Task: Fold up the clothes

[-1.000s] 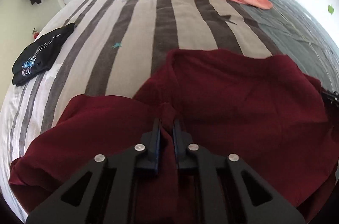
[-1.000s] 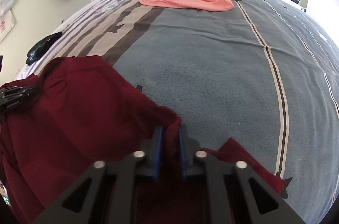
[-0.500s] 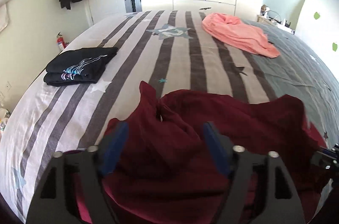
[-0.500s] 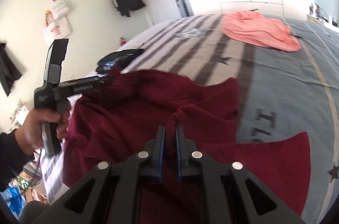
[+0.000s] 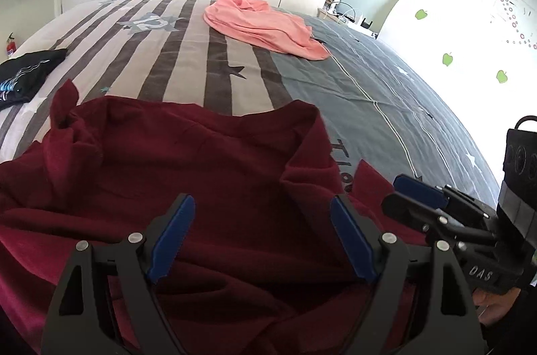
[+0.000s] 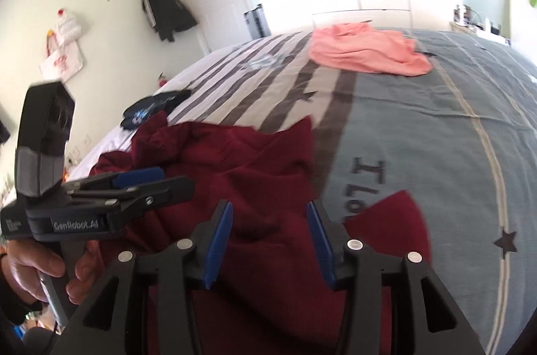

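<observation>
Both claws are seen released. The left gripper [image 5: 261, 234] is held with its blue pads spread wide above the dark red garment [image 5: 201, 173], nothing between them; the right gripper [image 6: 268, 230] is likewise parted over the same cloth, its jaws clear of the fabric. The left tool is gripped by the left hand [image 6: 40, 267], seen at the lower left of the right wrist view.

The garment is spread rumpled across the near part of the bed [image 5: 386, 79], straddling the line where striped cover meets grey. Its far edge is seen as an uneven line, with one corner standing up in a peak at the far left and another fold raised at the right, beside the printed lettering. A separate red flap is laid out over the grey at the right.

Beyond that edge, bare cover is left up to the pink garment [image 5: 261, 26]. A folded black garment [image 5: 23, 73] is placed near the left edge, well apart.
</observation>
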### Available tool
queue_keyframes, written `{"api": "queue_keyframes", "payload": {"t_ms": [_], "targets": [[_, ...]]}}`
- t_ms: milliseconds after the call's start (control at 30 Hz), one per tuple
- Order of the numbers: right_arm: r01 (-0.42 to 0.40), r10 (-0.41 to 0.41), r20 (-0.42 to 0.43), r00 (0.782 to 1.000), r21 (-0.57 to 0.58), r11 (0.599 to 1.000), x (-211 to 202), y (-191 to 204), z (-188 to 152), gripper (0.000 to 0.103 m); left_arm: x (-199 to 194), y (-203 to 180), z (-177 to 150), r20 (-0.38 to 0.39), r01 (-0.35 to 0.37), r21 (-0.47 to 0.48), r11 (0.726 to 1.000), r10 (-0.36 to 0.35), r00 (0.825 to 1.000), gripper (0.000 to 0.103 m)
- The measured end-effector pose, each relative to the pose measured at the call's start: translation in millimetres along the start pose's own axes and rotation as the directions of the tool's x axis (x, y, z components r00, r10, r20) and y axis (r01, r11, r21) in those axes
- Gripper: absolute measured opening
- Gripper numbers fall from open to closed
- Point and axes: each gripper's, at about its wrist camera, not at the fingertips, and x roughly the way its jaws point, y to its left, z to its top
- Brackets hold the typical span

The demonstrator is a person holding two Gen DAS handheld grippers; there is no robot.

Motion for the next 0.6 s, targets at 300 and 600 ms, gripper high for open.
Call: {"api": "queue_keyframes", "payload": {"t_ms": [300,600], "targets": [[0.296,-0.291,-0.071,0.954,0.068,0.953,5.0,-75.2,-0.4,0.046,64.9,-34.1,-14.6,-0.090,-0.115,0.088,0.989,0.123,0.988,0.030],[0.310,-0.308,-0.054,0.950,0.039,0.950,11.1,-73.6,5.7,0.046,3.1,11.8,-15.9,0.051,-0.154,0.071,0.985,0.151,0.987,0.009]]}}
